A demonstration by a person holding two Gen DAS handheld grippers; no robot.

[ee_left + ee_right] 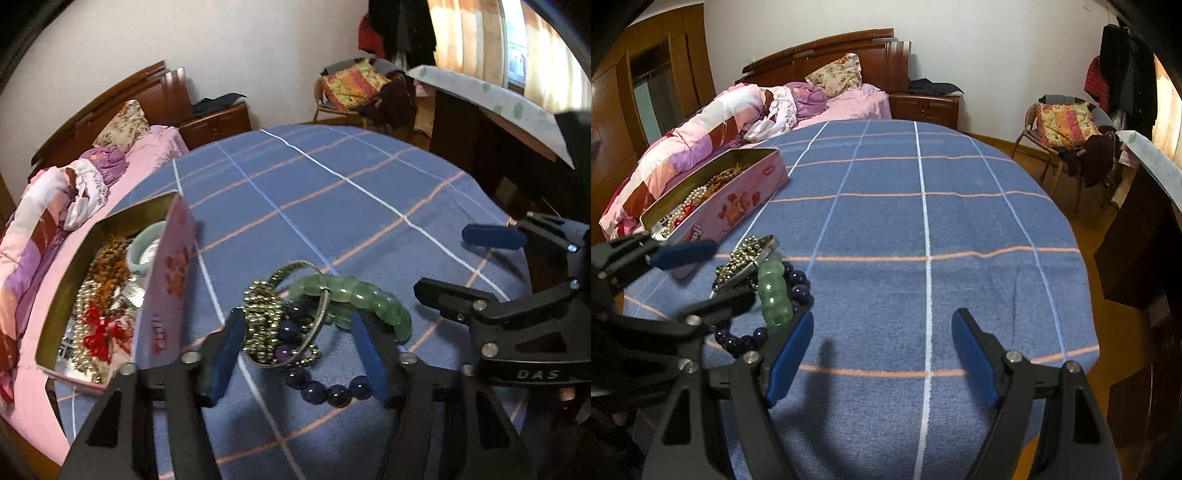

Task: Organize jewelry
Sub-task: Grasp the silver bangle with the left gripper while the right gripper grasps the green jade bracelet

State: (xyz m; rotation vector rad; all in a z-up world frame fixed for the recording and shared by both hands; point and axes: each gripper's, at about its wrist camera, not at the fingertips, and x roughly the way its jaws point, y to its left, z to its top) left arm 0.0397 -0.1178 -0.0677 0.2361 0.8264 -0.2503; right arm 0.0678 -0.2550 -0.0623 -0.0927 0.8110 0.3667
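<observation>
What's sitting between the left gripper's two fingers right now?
In the left wrist view, the left gripper straddles the bracelet pile: gold bead bracelet, purple bead bracelet and metal bangle, untouched.

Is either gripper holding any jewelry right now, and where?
Nothing held. The left gripper jaws stand open around the bracelet pile; the right gripper is open over bare cloth.

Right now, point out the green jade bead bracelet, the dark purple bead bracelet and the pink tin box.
Green jade bead bracelet (373, 299), left wrist view, on its upper bead arc.
Dark purple bead bracelet (334, 393), left wrist view, on the near beads.
Pink tin box (738, 206), right wrist view, on its printed side wall.
</observation>
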